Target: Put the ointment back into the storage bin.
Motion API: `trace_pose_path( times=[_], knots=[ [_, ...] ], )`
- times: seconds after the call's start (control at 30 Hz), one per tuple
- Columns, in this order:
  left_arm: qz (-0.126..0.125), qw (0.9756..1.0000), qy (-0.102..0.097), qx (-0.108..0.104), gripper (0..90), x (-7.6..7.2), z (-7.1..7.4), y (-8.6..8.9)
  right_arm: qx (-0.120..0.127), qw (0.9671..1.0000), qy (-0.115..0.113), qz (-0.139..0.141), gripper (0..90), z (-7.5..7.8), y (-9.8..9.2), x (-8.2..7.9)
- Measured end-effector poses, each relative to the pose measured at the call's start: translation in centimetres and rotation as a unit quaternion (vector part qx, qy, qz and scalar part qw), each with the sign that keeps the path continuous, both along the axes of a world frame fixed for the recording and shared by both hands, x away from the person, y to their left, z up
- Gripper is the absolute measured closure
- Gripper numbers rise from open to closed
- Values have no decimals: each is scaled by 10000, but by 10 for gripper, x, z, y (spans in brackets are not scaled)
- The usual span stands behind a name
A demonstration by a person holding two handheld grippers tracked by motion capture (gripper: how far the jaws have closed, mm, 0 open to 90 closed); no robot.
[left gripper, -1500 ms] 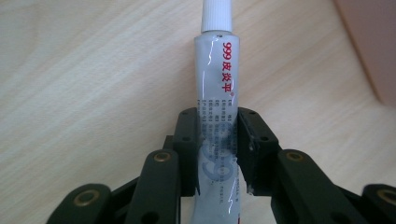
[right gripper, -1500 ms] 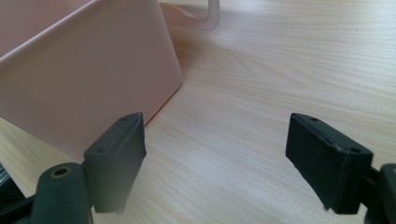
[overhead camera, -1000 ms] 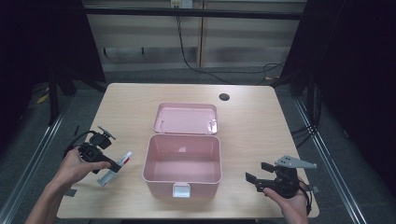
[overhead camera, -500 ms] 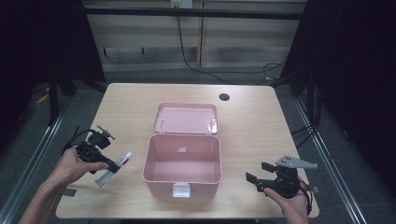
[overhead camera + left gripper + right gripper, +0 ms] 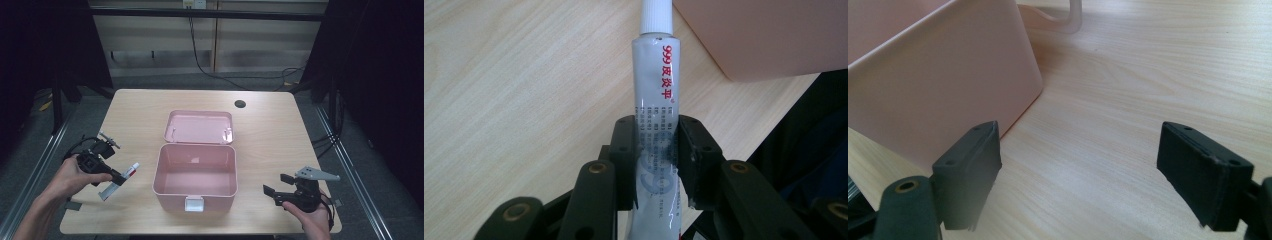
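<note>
On the left side of the pale wooden bench (image 5: pixel 150 107), a white squeeze tube with red lettering and a ribbed white cap (image 5: pixel 121 179) was gripped by the left tool (image 5: pixel 116 176), clenched on the tube's lower body. Seen along the left tool (image 5: pixel 656 160), the tube (image 5: pixel 656 85) was pinched between both black pads with its cap pointing away, toward a corner of the pink plastic box (image 5: pixel 769 35). That open, rectangular box (image 5: pixel 196 197) was placed at the bench's middle, just right of the tube, with its pink lid (image 5: pixel 200 127) laid flat behind it. At the near right, the right tool (image 5: pixel 276 186) was held by a hand (image 5: pixel 310 220) apart from the box. Its jaws had just been opening and were spread wide with nothing between them, above bare wood beside the box wall (image 5: pixel 948 95).
</note>
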State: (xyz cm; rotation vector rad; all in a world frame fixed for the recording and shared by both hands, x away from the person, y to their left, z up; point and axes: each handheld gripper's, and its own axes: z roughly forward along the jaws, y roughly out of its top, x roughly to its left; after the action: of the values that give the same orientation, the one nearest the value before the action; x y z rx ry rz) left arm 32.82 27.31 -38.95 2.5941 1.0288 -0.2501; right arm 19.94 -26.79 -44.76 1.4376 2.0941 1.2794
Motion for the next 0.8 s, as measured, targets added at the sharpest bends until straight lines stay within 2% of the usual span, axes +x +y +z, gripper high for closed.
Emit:
trace_pose_path(
  times=[0.03,0.2,0.4,0.47,0.5,0.6,0.63,0.8],
  knots=[
    [148,9999,-50,-1,708,-1,3,1,1,10000,-5,1,177,0,0,0],
    [-4,10000,-6,-66,708,-2,6,1,8,10000,0,1,175,0,0,0],
    [-34,9999,-54,-124,708,-4,13,0,30,10000,-22,15,166,0,0,0],
    [-70,9999,-47,-110,708,-4,16,1,28,10000,-31,13,165,0,0,0],
    [-52,9999,-85,-34,709,-4,17,1,27,10000,-29,15,165,0,0,0],
    [15,10000,-90,4,709,-4,20,1,30,10000,-20,7,165,0,0,0],
    [32,9999,-124,-81,708,-5,22,1,29,10000,-16,4,165,0,0,0],
    [-124,9998,-132,-118,708,-6,29,1,35,10000,-11,-5,165,0,0,0]
  ],
)
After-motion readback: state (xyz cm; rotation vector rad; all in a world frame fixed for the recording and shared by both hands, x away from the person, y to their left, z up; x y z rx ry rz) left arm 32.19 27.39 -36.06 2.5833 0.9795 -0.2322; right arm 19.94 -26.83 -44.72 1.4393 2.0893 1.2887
